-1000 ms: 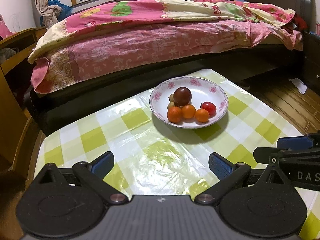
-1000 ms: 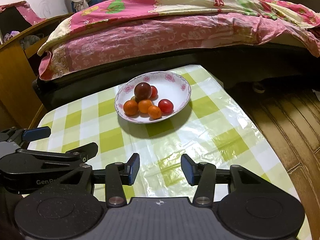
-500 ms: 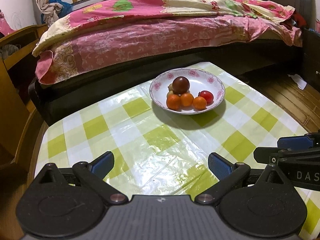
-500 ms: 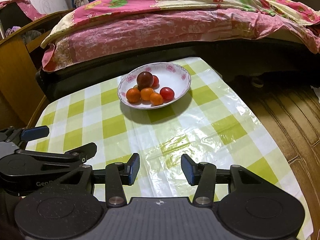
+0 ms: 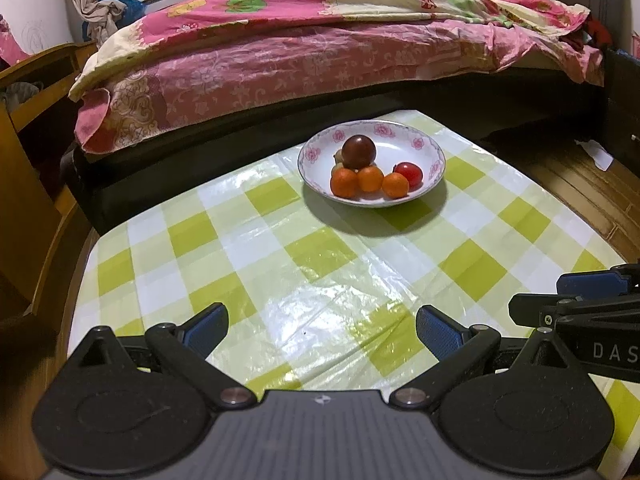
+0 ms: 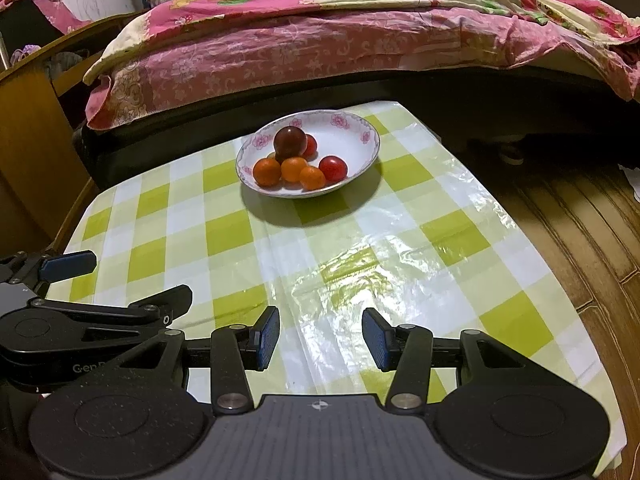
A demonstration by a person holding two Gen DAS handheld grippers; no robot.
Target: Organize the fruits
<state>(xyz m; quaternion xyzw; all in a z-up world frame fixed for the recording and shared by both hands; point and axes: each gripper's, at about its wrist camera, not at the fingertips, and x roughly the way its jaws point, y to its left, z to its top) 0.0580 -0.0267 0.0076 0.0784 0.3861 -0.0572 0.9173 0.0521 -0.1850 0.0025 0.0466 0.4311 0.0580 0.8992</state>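
A white bowl with pink flowers (image 5: 424, 148) (image 6: 360, 136) stands at the far end of the table. In it lie a dark red plum (image 5: 358, 152) (image 6: 290, 141) on top, three small oranges (image 5: 370, 179) (image 6: 294, 169) and a red tomato (image 5: 409, 173) (image 6: 333, 168). My left gripper (image 5: 322, 330) is open over the near part of the green-checked tablecloth (image 5: 280, 260), with nothing between its fingers. My right gripper (image 6: 320, 334) is open too, its jaws narrower, and empty. Both are well short of the bowl.
A bed with a pink quilt (image 5: 320, 48) runs along behind the table. A wooden cabinet (image 5: 28, 128) stands at the left. Wooden floor (image 6: 580, 208) lies past the table's right edge. Each gripper shows at the edge of the other's view.
Both grippers have drawn back from the bowl, which now looks smaller and farther off. More of the tablecloth shows in front. The jaws of both have kept their width.
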